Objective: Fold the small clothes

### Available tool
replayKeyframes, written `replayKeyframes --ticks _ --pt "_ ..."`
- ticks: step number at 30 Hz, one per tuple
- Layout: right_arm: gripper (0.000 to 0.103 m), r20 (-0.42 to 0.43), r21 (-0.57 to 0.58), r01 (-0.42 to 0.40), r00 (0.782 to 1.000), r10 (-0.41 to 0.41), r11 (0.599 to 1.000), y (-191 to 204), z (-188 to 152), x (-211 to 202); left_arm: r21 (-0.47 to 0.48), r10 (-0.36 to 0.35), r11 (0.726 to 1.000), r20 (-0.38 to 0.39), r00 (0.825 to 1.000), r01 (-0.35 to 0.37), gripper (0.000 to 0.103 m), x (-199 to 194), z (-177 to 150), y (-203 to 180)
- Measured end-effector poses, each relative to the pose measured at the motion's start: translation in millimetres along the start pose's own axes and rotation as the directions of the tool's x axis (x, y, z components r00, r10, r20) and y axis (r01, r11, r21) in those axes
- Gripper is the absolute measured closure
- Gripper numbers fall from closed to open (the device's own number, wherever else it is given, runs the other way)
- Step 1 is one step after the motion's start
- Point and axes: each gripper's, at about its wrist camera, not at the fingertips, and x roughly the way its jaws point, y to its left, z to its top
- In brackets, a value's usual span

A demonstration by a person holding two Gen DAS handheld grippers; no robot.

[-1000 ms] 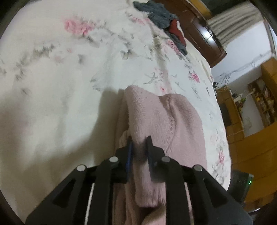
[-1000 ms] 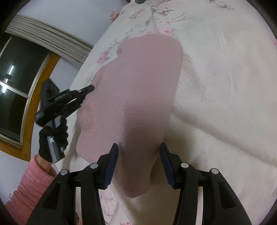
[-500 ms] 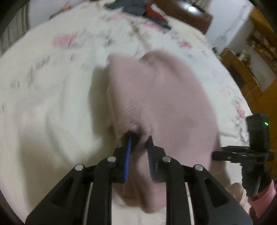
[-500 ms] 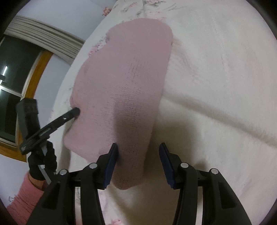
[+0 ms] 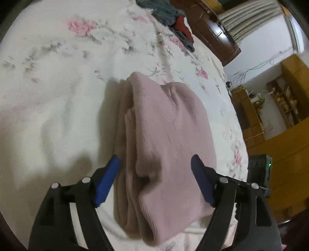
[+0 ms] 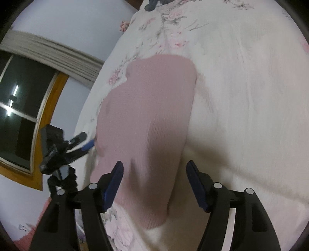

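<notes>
A pink knit garment (image 5: 166,139) lies folded in layers on the white floral bedspread (image 5: 58,100). My left gripper (image 5: 155,163) is open just above its near end, one blue finger on each side, holding nothing. In the right wrist view the same pink garment (image 6: 150,119) lies flat, and my right gripper (image 6: 154,168) is open over its near edge with nothing between the fingers. The left gripper (image 6: 85,142) shows at the garment's left edge there, held by a gloved hand (image 6: 61,179).
A heap of grey and red clothes (image 5: 171,17) lies at the far end of the bed. A dark wooden headboard (image 5: 218,32) and wooden shelves (image 5: 280,100) stand beyond the bed's right side. A window (image 6: 21,119) with a wooden frame is on the left.
My left gripper was shut on a fold of the pink garment; it has let go and opened wide. The garment now lies folded on the bed. My right gripper stayed open.
</notes>
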Motion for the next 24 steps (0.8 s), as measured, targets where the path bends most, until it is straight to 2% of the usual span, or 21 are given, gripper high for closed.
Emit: replayKeyframes --ticks 2,4,7,11,15,16,18,19,21,24 --pt "0.034 -0.010 0.020 -0.029 1.000 0.029 0.999 -5 8 6 -0.054 -0.026 0.998 -0.036 0.999 0.024 0.024 17 10 12" --pt "0.031 -0.019 0.025 -0.042 0.999 0.042 0.999 -9 13 11 -0.060 -0.048 0.997 -0.044 0.998 0.045 0.024 30 16 18" --pt "0.026 -0.040 0.041 -0.076 0.996 0.077 0.996 -15 19 20 -0.019 -0.059 0.998 -0.067 0.996 0.058 0.024 47 22 17" --pt "0.018 -0.050 0.059 -0.125 0.991 0.128 0.990 -25 23 32 0.047 -0.084 0.995 -0.108 0.991 0.090 0.013 66 29 5" --pt "0.015 -0.053 0.095 -0.179 0.981 0.184 0.979 -32 28 49 0.044 -0.111 0.992 -0.129 0.985 0.117 0.013 77 33 1" --pt "0.015 -0.054 0.102 -0.185 0.980 0.191 0.977 -33 29 53 0.049 -0.109 0.992 -0.128 0.986 0.116 0.015 81 33 0" --pt "0.023 -0.042 0.114 -0.188 0.980 0.194 0.975 -33 31 57 0.074 -0.057 0.995 -0.134 0.989 0.067 0.034 87 32 -4" --pt "0.026 -0.036 0.114 -0.184 0.981 0.189 0.976 -32 31 56 0.067 -0.059 0.995 -0.134 0.989 0.068 0.043 88 31 -3" --pt "0.039 -0.021 0.089 -0.176 0.984 0.178 0.980 -26 29 47 0.039 -0.088 0.995 -0.120 0.989 0.093 0.048 85 29 -2" --pt "0.044 -0.008 0.059 -0.188 0.982 0.188 0.980 -17 23 29 0.037 -0.123 0.991 -0.101 0.987 0.127 0.052 78 23 -13"
